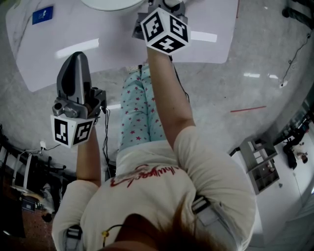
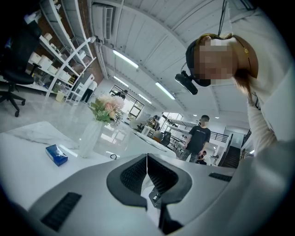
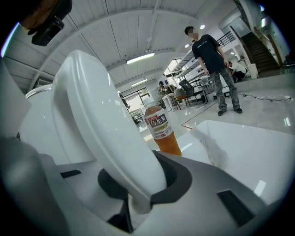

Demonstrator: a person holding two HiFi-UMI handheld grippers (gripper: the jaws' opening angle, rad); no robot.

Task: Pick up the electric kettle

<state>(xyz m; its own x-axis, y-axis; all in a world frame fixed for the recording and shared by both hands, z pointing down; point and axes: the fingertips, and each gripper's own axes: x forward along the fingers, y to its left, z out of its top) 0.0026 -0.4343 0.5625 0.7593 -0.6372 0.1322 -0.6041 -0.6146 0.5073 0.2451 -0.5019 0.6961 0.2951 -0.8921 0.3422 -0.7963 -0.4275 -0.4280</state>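
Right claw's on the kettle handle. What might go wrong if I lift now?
1. The right claw grips the smooth white kettle handle at a slant, so the kettle may twist or slip as it rises.
2. The tea bottle stands close beyond it; a swing could topple it.
3. The left claw is shut and empty, away from the kettle, so nothing would steady it.

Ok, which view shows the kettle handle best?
The right gripper view: the white kettle handle fills it, clamped between the right gripper jaws. The head view catches only a white rim at its top edge, probably the kettle body. The left gripper view shows none of it.
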